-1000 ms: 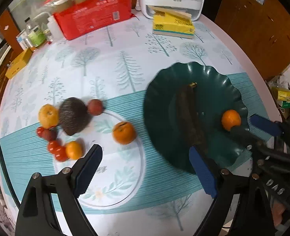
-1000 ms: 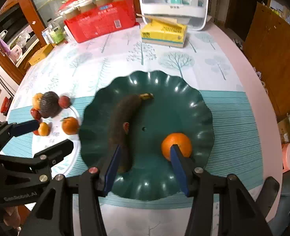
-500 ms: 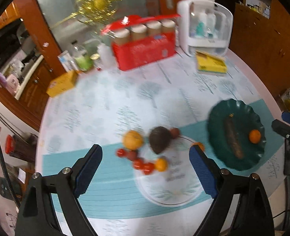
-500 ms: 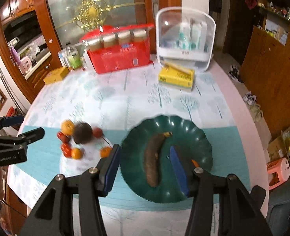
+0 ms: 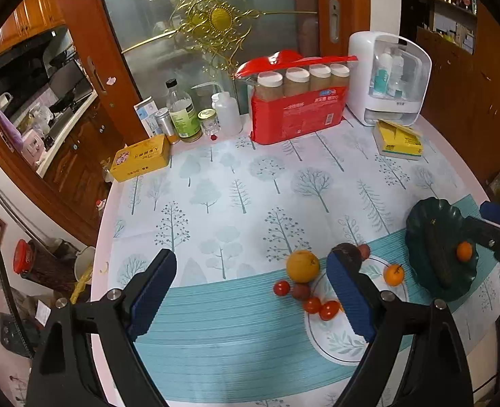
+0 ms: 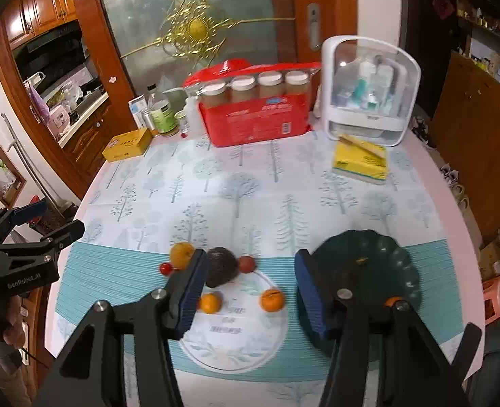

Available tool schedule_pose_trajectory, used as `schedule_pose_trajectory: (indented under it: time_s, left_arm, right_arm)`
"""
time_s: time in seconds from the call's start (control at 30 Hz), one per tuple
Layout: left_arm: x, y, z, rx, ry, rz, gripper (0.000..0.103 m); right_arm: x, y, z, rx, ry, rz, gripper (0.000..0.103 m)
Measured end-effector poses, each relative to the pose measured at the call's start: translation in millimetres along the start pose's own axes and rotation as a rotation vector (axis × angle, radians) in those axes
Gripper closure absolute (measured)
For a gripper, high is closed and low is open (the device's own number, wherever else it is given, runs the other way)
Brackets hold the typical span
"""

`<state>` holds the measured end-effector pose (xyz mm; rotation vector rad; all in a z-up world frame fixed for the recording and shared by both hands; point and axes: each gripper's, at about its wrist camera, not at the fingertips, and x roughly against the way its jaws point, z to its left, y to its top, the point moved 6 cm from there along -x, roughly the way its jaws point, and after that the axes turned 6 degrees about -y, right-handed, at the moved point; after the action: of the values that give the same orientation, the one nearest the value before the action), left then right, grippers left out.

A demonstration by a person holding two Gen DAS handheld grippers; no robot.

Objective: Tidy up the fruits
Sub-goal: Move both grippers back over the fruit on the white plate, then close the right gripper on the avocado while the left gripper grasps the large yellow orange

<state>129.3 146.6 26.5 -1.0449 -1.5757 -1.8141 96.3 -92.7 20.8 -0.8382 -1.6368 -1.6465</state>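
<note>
Only the left view shows the green dish's (image 5: 419, 218) contents, a dark banana (image 5: 436, 254) and an orange (image 5: 464, 251); the right gripper (image 6: 248, 288), empty, jaws opening, hides them. Left gripper (image 5: 250, 291) gapes empty over loose fruit (image 5: 302, 266) beside the white plate (image 5: 334, 346)

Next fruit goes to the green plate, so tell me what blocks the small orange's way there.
Nothing visible does. The small orange sits on the white placemat beside the green plate, with only bare cloth between them.
</note>
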Motion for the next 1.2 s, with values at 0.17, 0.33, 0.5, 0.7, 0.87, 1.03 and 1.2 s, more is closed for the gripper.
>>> schedule_pose_trajectory:
  time_s: [0.17,0.33,0.5,0.7,0.87,1.03,1.2]
  left_arm:
    - [-25,-5,9,0.002,-0.034,0.029,0.014]
    - [-66,-11,7,0.008,-0.087,0.079,0.014]
    - [-110,-18,0,0.011,-0.141,0.143,0.014]
    - [-157,-27,-9,-0.011,-0.181,0.204,0.014]
    - [-186,-36,-19,-0.033,-0.219,0.252,0.014]
    - [-208,-47,-29,-0.063,-0.253,0.295,0.014]
    - [-225,-56,-38,-0.098,-0.277,0.323,0.014]
  right_arm:
    - [-22,1,22,-0.022,-0.005,0.043,0.044]
    - [-47,-2,28,-0.055,-0.018,0.081,0.044]
    - [-80,-9,27,-0.087,-0.034,0.135,0.042]
    - [-115,-19,23,-0.124,-0.055,0.199,0.041]
    - [-142,-33,22,-0.177,-0.04,0.246,0.041]
    - [-164,-42,25,-0.274,0.043,0.273,0.041]
    - [-184,-47,29,-0.317,0.066,0.301,0.041]
